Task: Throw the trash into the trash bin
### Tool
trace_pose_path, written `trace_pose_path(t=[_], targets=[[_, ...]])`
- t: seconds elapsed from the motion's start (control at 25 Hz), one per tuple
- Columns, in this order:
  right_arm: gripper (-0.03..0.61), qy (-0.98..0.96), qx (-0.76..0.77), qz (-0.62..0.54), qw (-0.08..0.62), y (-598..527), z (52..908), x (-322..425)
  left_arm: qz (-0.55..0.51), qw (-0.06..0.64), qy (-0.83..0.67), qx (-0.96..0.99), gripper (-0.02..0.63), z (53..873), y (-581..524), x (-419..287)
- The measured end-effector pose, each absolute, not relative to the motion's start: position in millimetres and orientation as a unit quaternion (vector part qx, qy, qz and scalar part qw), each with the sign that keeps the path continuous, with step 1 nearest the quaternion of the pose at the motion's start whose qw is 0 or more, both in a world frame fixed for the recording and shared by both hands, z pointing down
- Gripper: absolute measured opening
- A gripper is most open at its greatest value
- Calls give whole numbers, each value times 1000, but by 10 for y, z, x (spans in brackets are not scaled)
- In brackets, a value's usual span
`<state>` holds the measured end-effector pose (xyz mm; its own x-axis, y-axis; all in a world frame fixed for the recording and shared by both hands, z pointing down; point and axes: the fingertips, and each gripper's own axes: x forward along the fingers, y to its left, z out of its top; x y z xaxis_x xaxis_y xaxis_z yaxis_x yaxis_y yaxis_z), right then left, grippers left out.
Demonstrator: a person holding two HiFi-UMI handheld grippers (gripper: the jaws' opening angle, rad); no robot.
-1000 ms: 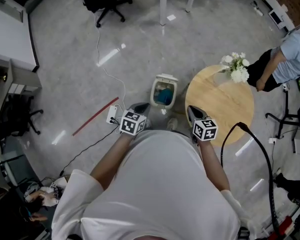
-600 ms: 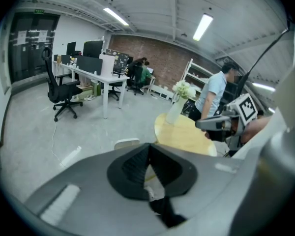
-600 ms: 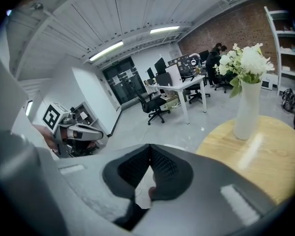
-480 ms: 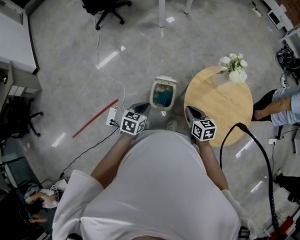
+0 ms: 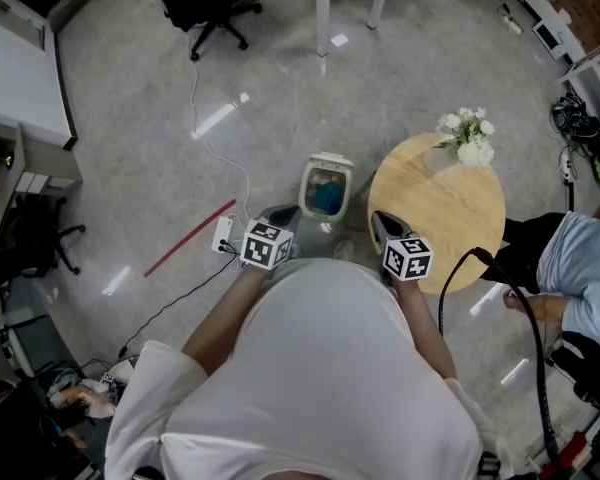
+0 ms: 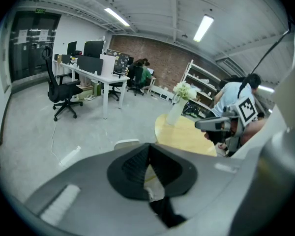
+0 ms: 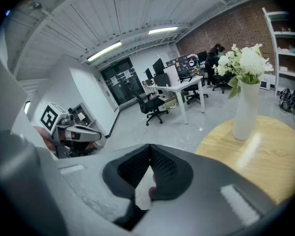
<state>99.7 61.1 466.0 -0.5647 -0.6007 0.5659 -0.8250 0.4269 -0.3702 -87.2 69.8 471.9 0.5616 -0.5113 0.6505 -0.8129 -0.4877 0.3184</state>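
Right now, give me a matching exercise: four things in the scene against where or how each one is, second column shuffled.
Things:
1. trash bin
2. vase of flowers
3. red strip
4. right tongs

Place or state:
A. shut, nothing between them
B. flat on the floor, left of the bin in the head view
C. standing at the far edge of the round table
D. on the floor beside the table, something blue inside

Pairs: 1-D, 2-C, 3-B, 4-A
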Motion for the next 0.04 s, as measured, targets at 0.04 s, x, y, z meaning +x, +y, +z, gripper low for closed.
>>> trace_pose_path(t=[0.04], targets=[[0,-826,432,317,177,603,4662,994,244,311,-400,827,4,4724,695,-880]])
